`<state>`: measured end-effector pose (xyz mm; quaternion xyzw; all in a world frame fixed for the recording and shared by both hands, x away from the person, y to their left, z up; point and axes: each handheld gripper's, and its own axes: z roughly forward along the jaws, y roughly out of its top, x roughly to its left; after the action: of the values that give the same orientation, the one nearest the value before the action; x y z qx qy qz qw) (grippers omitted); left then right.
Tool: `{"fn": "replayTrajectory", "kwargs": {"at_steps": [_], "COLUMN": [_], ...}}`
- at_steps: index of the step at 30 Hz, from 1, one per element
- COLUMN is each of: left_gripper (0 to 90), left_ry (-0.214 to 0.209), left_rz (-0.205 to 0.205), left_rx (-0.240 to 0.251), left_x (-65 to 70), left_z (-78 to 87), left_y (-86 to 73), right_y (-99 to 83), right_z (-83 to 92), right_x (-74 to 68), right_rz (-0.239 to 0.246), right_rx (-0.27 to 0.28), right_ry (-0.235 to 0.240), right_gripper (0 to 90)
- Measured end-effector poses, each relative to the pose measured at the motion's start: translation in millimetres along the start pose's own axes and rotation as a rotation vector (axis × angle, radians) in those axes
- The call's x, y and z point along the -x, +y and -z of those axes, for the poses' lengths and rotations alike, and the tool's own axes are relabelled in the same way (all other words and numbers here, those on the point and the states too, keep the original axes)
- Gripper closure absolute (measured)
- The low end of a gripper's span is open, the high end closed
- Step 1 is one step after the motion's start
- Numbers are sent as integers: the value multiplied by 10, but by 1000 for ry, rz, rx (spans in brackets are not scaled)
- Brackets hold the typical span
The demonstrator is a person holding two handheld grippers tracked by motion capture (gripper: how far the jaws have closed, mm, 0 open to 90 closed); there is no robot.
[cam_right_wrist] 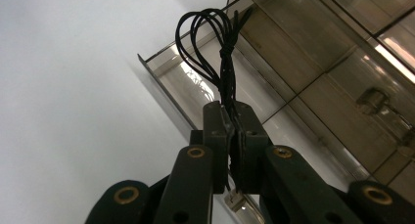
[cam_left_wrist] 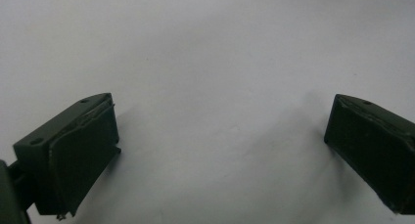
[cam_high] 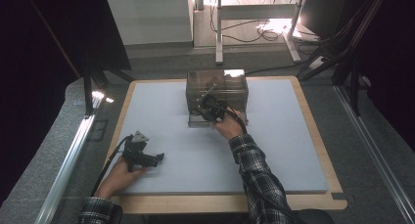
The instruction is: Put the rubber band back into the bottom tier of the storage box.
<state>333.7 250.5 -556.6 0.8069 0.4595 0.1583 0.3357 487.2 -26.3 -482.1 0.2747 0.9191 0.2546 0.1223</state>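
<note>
We see the desk [cam_high: 313, 136], a wooden top with a pale grey mat [cam_high: 171, 111] spread over nearly all of it, wood showing as a thin border. On the mat, right at the right jaws and well away from the left ones, stands a smoky clear drawer box [cam_high: 217, 89]. Under the left jaws lies bare mat.

Dim, soft focus, glare beyond.
</note>
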Motion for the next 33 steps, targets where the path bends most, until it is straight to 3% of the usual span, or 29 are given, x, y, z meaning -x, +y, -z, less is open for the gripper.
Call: {"fn": "replayTrajectory", "kwargs": {"at_steps": [17, 33], "left_gripper": [0, 0], "left_ry": [0, 0], "left_rz": [0, 0], "left_rx": [-1, -1], "left_x": [-1, 0], "left_z": [0, 1], "left_y": [0, 0], "right_y": [20, -32], "right_z": [-130, 8], "right_x": [36, 49], "right_rz": [-1, -5], "right_rx": [-14, 16], "right_ry": [-9, -4], "right_gripper": [819, 748]}}
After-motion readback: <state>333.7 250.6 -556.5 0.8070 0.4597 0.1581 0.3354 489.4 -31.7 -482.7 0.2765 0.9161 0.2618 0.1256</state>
